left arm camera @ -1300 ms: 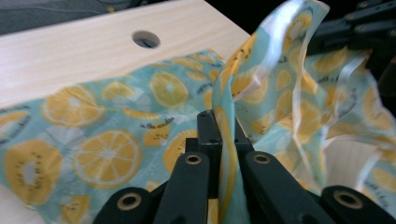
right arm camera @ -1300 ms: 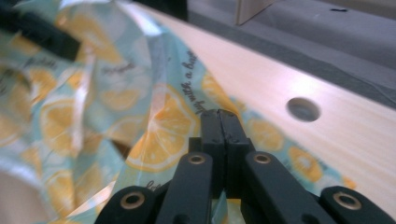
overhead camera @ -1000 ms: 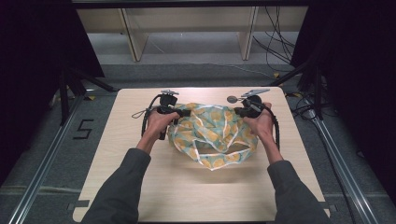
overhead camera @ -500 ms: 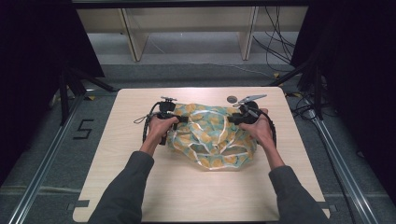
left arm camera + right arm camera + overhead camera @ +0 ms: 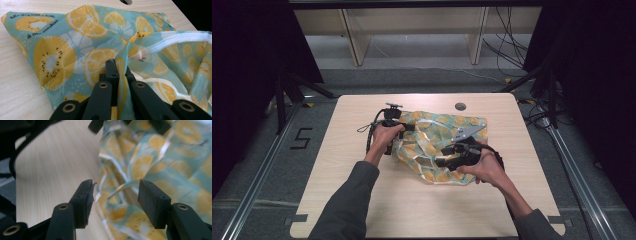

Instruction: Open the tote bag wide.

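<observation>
The left gripper (image 5: pixel 119 68) is clamping a fold of the fruit-print cloth (image 5: pixel 437 142), its jaws pinched tight on the fabric near the cloth's left edge. The right gripper (image 5: pixel 115 195) is hovering with jaws wide apart over the cloth's near-right part, a white-edged hem lying between them but not pinched.

Judging by this, the step in hand is taking a second grip. To do it well, the right gripper should be closing on a single hem layer, not a bunched wad, while the left is holding steady so the cloth is not sliding across the wooden table (image 5: pixel 362 210).

The cloth is lying crumpled at the table's middle, just short of the round hole (image 5: pixel 460 106) in the tabletop. It is teal, printed with orange slices and kiwi halves, with white piping along its edges, thin and limp-looking.
</observation>
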`<state>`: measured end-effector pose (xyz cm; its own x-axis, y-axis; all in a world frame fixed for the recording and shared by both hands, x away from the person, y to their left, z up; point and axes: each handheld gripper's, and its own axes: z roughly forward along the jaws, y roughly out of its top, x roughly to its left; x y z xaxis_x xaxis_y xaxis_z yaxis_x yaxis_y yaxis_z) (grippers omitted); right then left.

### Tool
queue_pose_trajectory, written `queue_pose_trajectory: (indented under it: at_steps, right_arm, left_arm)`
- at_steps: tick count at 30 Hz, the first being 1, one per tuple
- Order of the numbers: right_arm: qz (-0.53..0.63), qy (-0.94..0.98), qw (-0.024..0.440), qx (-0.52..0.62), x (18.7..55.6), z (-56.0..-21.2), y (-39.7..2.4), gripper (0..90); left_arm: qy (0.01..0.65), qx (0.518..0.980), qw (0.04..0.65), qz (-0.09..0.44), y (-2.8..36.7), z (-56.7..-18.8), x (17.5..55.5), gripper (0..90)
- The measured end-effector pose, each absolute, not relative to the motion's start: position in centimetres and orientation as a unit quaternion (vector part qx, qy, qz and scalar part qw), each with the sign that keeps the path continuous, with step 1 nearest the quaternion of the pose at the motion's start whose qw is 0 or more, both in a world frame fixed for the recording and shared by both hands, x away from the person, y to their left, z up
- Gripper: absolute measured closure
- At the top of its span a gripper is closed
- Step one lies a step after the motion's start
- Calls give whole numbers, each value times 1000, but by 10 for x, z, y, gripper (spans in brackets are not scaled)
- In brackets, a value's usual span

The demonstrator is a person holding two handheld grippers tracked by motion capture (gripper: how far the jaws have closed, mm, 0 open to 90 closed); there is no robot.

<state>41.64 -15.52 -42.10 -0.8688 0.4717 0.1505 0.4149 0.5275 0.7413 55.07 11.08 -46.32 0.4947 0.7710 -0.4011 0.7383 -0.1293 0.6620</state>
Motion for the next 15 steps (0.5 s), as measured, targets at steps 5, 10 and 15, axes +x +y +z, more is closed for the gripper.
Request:
queue_pose_trajectory:
  at_steps: [5,10,15]
  right_arm:
    - [376,890,55,254,412,-440,-140,483]
    - [361,898,74,238,421,-449,-138,870]
    - [374,889,90,250,430,-438,-146,900]
  left_arm:
    - [498,756,423,21,111,-463,550,890]
    - [497,756,425,16,111,-463,550,888]
    - [489,762,425,19,112,-462,549,864]
